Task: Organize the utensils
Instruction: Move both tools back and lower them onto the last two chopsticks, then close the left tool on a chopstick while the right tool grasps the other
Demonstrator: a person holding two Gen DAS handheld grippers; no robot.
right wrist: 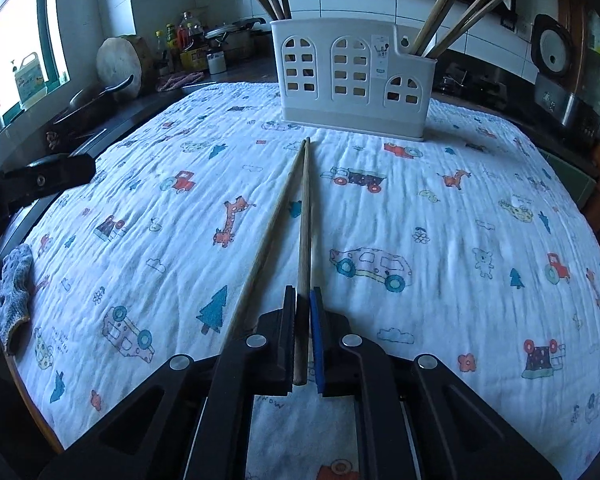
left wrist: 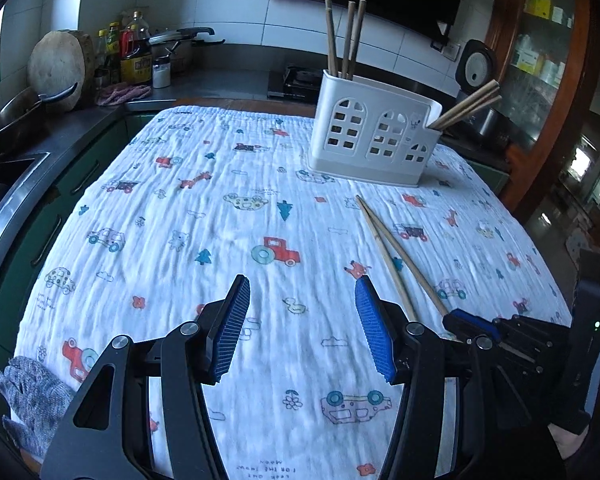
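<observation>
Two wooden chopsticks lie on the printed cloth (left wrist: 172, 248), their far tips meeting in front of the white utensil holder (right wrist: 352, 80). My right gripper (right wrist: 303, 290) is shut on the near end of the right chopstick (right wrist: 306, 220). The other chopstick (right wrist: 272, 232) runs past the outside of its left finger. In the left wrist view the same pair (left wrist: 396, 254) lies at right, with the right gripper (left wrist: 454, 320) on its near end. My left gripper (left wrist: 303, 280) hovers low over the cloth, open with nothing between its blue pads. The holder (left wrist: 372, 140) has several chopsticks (left wrist: 348, 40) standing in it.
A grey knitted glove (left wrist: 32, 400) lies at the table's near left corner. Left of the table runs a dark counter with a pan (left wrist: 16, 116), a round chopping block (left wrist: 58, 68) and bottles (left wrist: 134, 56). A rice cooker (left wrist: 476, 66) and a wooden cabinet (left wrist: 540, 80) stand at back right.
</observation>
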